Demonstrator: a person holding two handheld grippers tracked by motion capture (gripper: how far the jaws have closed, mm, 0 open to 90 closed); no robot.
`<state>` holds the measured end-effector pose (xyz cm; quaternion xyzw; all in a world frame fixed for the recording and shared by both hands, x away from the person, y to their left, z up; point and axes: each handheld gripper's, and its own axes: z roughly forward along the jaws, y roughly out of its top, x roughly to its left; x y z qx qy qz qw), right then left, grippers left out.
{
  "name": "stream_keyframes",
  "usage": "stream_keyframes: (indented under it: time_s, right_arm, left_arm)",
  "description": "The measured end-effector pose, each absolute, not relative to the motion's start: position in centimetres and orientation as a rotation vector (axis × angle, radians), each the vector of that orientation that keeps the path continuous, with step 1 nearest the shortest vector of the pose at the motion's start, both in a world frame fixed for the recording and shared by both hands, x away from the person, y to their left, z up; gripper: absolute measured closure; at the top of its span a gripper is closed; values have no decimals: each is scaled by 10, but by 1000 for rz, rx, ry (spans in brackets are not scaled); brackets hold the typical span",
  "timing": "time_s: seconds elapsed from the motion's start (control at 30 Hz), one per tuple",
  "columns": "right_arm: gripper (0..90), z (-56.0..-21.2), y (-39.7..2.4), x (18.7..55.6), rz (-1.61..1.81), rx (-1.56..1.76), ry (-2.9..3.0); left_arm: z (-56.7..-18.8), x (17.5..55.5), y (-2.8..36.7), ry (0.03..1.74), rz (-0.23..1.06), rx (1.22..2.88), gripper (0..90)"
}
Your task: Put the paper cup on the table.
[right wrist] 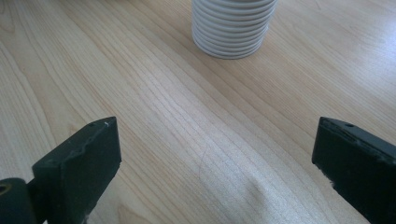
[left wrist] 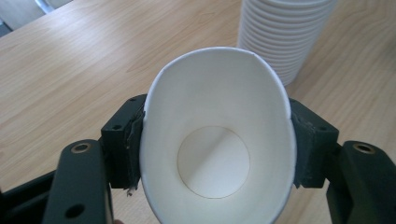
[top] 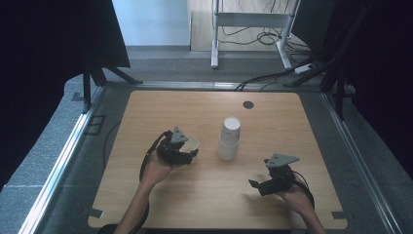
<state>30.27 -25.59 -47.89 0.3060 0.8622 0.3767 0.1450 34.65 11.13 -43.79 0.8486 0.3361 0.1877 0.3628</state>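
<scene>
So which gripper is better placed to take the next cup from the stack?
Probably right: the right gripper is open and empty, facing the stack. The left gripper already squeezes a cup.

high view overhead, gripper views close, all share cup stack (top: 229, 138)

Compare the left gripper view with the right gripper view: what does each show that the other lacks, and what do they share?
Left gripper view: a single paper cup, mouth toward the camera, squeezed to an oval between the left claw's two jaws.
Right gripper view: the right claw with jaws spread wide and nothing between them, over bare wood.
Both: the stack of cups standing ahead and the wooden table.
</scene>
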Motion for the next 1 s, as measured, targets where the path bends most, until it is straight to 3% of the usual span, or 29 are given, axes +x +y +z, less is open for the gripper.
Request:
stream_keyframes:
  time_s: [1.0]
  right_arm:
    - [0,-493,-250,304,1037,864,2559]
  left_arm:
    - [-466,366,113,1021,502,2200,301]
